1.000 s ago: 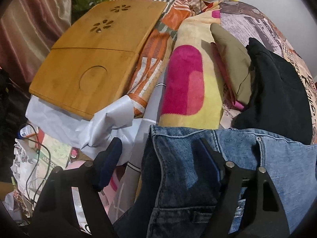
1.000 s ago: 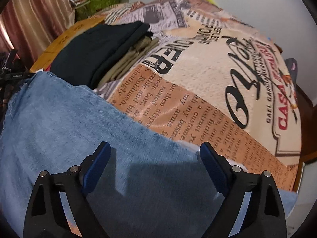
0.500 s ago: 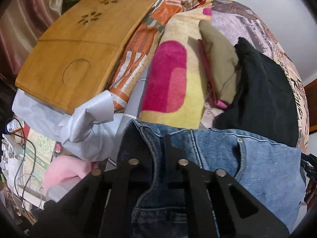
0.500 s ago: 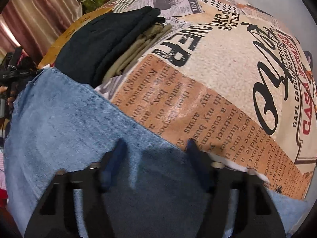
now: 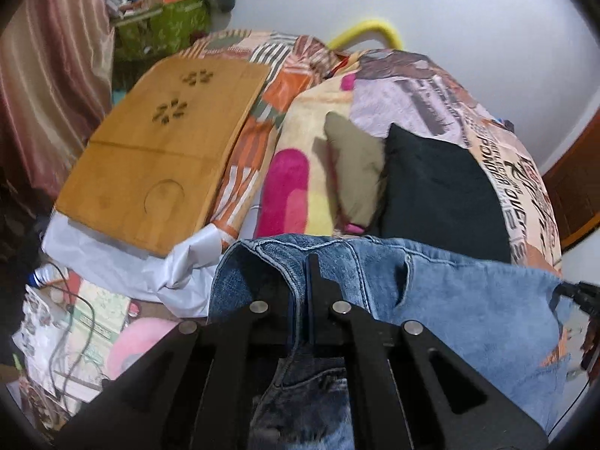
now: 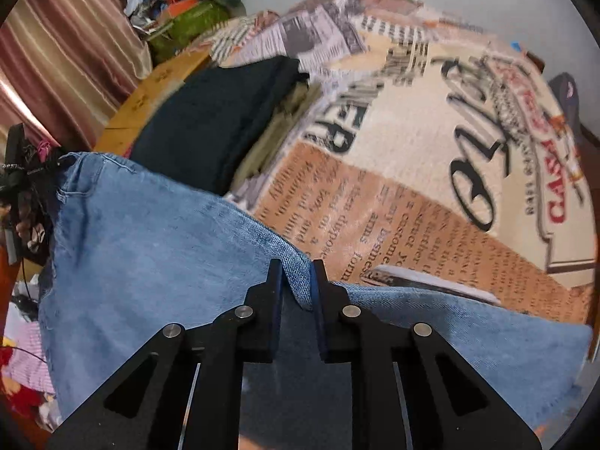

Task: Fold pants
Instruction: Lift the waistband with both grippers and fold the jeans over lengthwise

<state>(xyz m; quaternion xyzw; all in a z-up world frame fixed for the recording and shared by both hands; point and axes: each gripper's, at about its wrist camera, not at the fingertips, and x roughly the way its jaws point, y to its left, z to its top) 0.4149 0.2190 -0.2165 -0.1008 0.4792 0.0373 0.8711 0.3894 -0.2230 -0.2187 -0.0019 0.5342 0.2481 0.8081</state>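
Left wrist view shows the left tongs point(image 5: 305, 262) pinching the waistband of the jeans point(image 5: 468, 300) on the bed point(image 6: 431, 142), the right tongs point(image 6: 296, 281) pinch a fold, so lift both evenly to keep them flat.

jeans point(image 6: 157, 247): faded denim | tray point(image 5: 150, 172): smooth wood | curtain point(image 5: 48, 75): glossy cloth

Faded blue denim pants point(image 6: 157, 247) show darker indigo at the waistband. The bedcover point(image 6: 431, 142) is cream and orange with black newsprint lettering and red script. A folded black garment point(image 5: 438, 183) lies beside an olive-green one point(image 5: 356, 172). The fleece blanket point(image 5: 296, 172) is yellow with pink blotches. The honey-brown bamboo board point(image 5: 161, 150) has flower-shaped cutouts.
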